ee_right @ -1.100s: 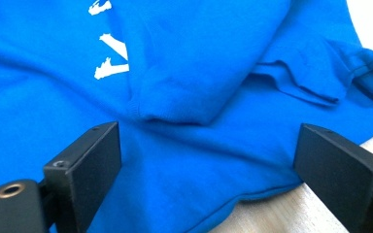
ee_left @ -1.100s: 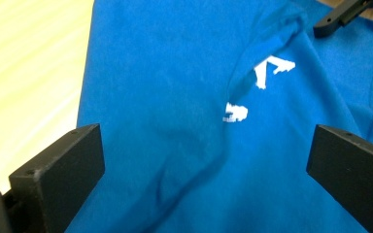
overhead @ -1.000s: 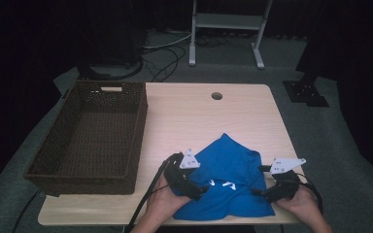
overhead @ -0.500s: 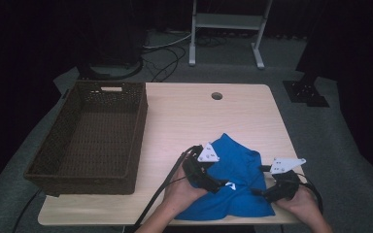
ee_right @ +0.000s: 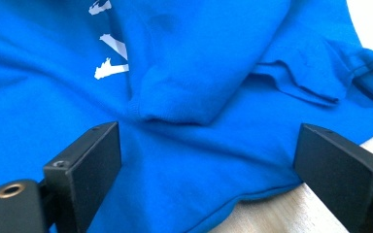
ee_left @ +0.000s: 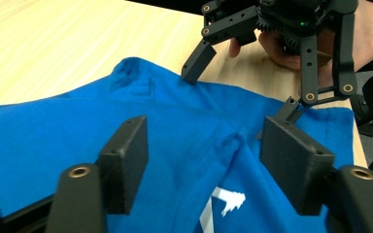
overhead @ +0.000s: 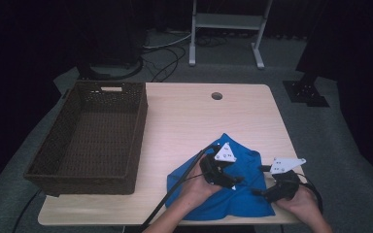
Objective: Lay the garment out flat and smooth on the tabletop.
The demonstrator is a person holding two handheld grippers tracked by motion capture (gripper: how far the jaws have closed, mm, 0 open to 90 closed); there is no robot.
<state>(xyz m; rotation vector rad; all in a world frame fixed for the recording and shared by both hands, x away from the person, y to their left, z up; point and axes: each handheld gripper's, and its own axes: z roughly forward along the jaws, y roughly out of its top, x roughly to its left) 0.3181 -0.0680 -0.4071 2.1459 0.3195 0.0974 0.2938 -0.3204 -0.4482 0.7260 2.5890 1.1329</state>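
A blue T-shirt (overhead: pixel 238 204) with white print lies rumpled on the table's front right. My left gripper (overhead: pixel 237 180) hovers over its middle, pointing toward the right one. In the left gripper view, its jaws (ee_left: pixel 206 170) have just been closing and stand partly apart. A raised fold of the shirt (ee_left: pixel 233 141) lies between them, and the pads do not press on it. My right gripper (overhead: pixel 260 180) sits at the shirt's right edge. It is wide open (ee_right: pixel 213 170), with the shirt's hem (ee_right: pixel 252 194) lying flat between its jaws. The left gripper view shows the right gripper (ee_left: pixel 243 90) with its tips on the cloth.
A dark wicker basket (overhead: pixel 141 126) stands on the left of the wooden table (overhead: pixel 199 116). A round hole (overhead: pixel 216 95) is near the table's far edge. A metal stand (overhead: pixel 223 29) and cables lie on the floor beyond.
My left gripper has moved right from the shirt's left edge to its middle, close to the right gripper. The right gripper has stayed put.
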